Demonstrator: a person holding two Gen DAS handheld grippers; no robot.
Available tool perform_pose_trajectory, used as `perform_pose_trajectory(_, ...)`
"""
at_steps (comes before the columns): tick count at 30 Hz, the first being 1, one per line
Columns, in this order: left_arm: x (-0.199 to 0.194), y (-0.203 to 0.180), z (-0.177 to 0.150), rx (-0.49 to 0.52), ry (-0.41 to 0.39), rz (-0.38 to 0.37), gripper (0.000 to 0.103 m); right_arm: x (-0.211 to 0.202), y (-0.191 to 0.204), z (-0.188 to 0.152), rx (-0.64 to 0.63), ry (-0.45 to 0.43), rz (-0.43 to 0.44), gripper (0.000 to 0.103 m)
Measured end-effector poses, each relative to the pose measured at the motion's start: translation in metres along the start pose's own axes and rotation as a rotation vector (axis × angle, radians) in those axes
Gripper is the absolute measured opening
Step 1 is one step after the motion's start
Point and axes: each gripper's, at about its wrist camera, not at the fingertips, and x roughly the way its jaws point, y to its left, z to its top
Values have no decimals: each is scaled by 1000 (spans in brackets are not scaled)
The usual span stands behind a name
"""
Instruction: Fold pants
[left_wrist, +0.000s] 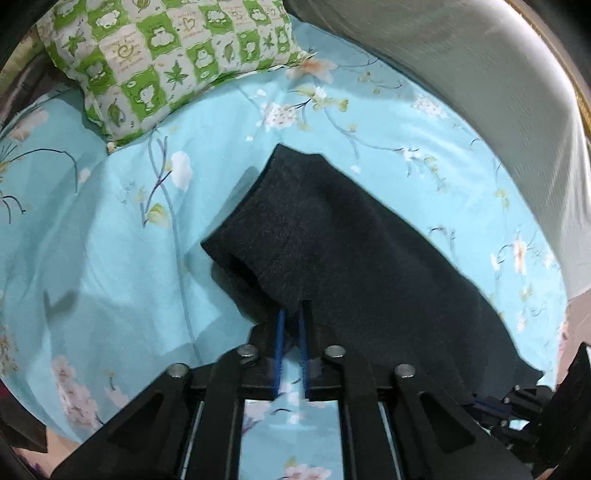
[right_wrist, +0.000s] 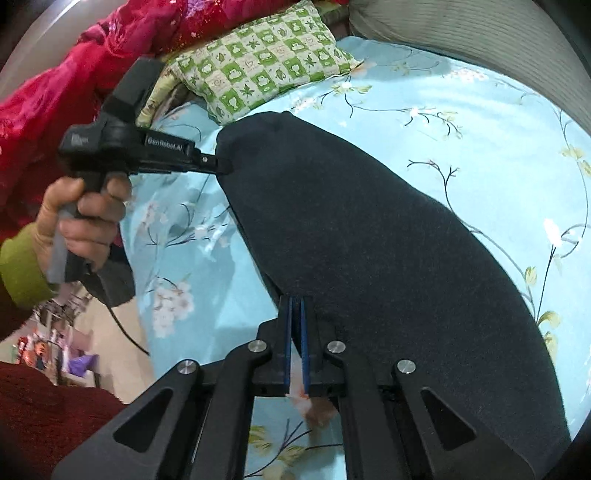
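On the bed, over a light-blue floral sheet (left_wrist: 110, 229), the dark pants (left_wrist: 332, 240) are spread out, running diagonally away from the green checked pillow (left_wrist: 155, 55) that sits near the head end. One end of the pants almost reaches the pillow; the other end stretches well away from it.

Left gripper (left_wrist: 291, 314) has its blue-padded fingers (left_wrist: 279, 332) pinched nearly together on a fold of the pants edge, and the cloth there is bunched and lifted a bit off the sheet, with a shadow under it. From the right wrist view you can see the same left gripper (right_wrist: 225, 168) biting the pants (right_wrist: 369, 240) at the end nearest the pillow (right_wrist: 266, 66), with a hand (right_wrist: 81, 221) in a green sleeve (right_wrist: 18, 266) wrapped around its handle.

Right gripper (right_wrist: 296, 301) is squeezed down too, fingers (right_wrist: 287, 328) narrow, and their tips sit right at the pants' side edge farther from the pillow. Looks like it has the edge clamped, though the fabric between the pads is hard to make out since it's all so dark.

Behind the pillow there's a red blanket (right_wrist: 74, 55) piled up, and a pale ribbed cushion (right_wrist: 480, 48) runs along the sheet (right_wrist: 480, 122) on the far side of the pants. Left view is a little motion-blurred.
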Motion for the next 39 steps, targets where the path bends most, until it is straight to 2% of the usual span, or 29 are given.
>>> perform_pose_trajectory(5,13,2,-10,43,24,57,5,21,-7,-10,53,54,20,6)
perform_pose_trajectory(8,14,-3,-12,77,32,92,9,28,-12,-13,120,73,20,11)
perform_pose_trajectory(10,7,-3,-11,73,26,99,15,26,-13,-12,145,78,23,18)
perform_pose_trajectory(13,-3,5,-12,24,31,77,17,14,-14,-9,156,39,34,31)
perform_pose_trajectory(15,-8,10,-12,-7,36,67,31,2,-19,-4,183,-11,51,40)
perform_pose_trajectory(16,-9,14,-13,-28,41,59,39,-4,-24,-1,202,-35,52,41)
perform_pose_trajectory(18,-9,17,-12,-54,47,46,39,-12,-37,9,241,-74,45,41)
perform_pose_trajectory(20,-6,17,-10,-72,60,43,46,-15,-53,20,275,-93,26,41)
perform_pose_trajectory(22,-1,19,-6,-90,69,58,48,-12,-73,40,307,-112,0,41)
perform_pose_trajectory(26,14,24,5,-122,82,93,49,10,-110,72,367,-73,-22,41)
perform_pose_trajectory(29,28,28,11,-140,103,90,49,42,-128,88,382,12,-45,41)
perform_pose_trajectory(32,41,31,14,-144,116,81,50,71,-130,86,388,99,4,41)
perform_pose_trajectory(33,44,31,14,-145,109,70,48,75,-125,85,372,95,21,43)
perform_pose_trajectory(34,45,30,14,-142,95,56,36,74,-121,83,354,84,26,43)
perform_pose_trajectory(35,47,28,15,-134,84,40,28,75,-118,82,335,86,23,37)
perform_pose_trajectory(36,46,25,15,-117,70,49,24,75,-114,80,315,93,17,25)
perform_pose_trajectory(37,41,20,16,-84,46,49,19,75,-110,81,292,105,2,17)
perform_pose_trajectory(39,26,9,16,-11,-8,42,17,62,-103,86,230,83,-33,11)
